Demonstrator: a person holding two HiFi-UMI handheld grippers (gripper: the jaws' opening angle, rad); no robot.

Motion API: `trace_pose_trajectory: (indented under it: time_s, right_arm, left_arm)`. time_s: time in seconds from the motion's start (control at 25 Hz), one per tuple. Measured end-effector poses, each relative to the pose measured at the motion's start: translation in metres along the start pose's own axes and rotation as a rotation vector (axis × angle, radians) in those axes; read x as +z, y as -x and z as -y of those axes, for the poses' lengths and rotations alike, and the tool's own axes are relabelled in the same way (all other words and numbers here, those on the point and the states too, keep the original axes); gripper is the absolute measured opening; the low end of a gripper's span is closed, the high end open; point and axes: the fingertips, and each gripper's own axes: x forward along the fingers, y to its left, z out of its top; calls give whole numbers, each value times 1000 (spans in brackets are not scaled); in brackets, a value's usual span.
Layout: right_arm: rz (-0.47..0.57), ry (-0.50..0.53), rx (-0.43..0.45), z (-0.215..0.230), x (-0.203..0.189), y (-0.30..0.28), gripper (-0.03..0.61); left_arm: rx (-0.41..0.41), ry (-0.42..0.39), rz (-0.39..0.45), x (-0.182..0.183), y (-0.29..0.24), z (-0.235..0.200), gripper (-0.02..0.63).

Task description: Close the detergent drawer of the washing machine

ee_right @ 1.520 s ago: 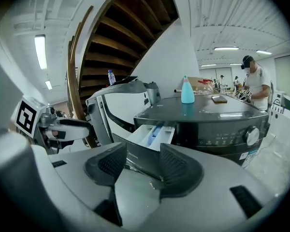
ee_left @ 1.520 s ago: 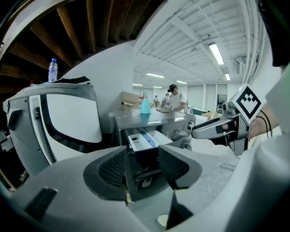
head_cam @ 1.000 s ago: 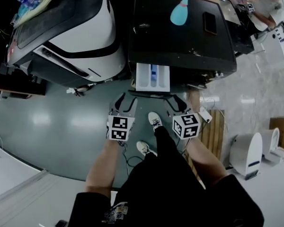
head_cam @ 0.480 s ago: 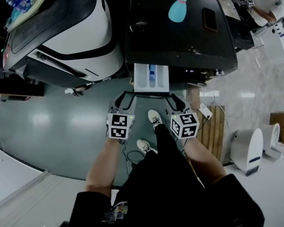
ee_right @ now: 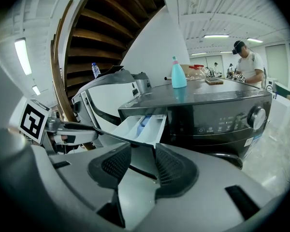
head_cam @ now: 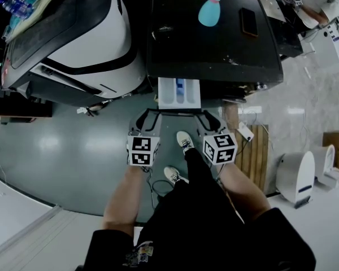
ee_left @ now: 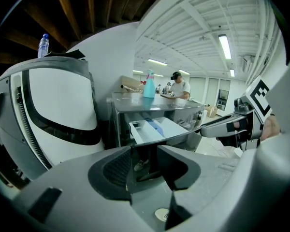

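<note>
Left tongs [head_cam: 150, 117] and right tongs [head_cam: 212, 119] are held side by side above the grey floor [head_cam: 73, 145], both aimed at the front of the dark washing machine [head_cam: 214, 38]. The left tongs [ee_left: 145, 164] have just been closing, yet the jaws stand wide apart; no object lies between the pads, and only floor and a shoe [ee_left: 140, 165] show in the gap. The right tongs [ee_right: 142, 164] have also just been closing and likewise stand apart, with nothing gripped. The detergent drawer [head_cam: 179, 93] is pulled out from the upper left of the machine front. It is white, with a blue insert in its middle compartment. In the head view both sets of jaw tips sit just short of the drawer front, the left set below its left corner and the right set below and to the right of its right corner; contact cannot be confirmed in any view. In the right gripper view the detergent drawer [ee_right: 140, 124] appears directly beyond the jaws. A turquoise bottle [head_cam: 209, 10] and a flat dark object [head_cam: 250, 22] rest on the machine top. A large white and grey unit [head_cam: 73, 33] stands to the machine's left.
</note>
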Motion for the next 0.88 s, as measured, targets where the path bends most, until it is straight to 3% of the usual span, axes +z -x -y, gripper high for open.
trace_pose_trajectory:
  time_s: [0.88]
  right_arm:
    - [18,-42,-14,21,29,-36,163]
  left_arm:
    - [60,35,21,21,-38,-20,167]
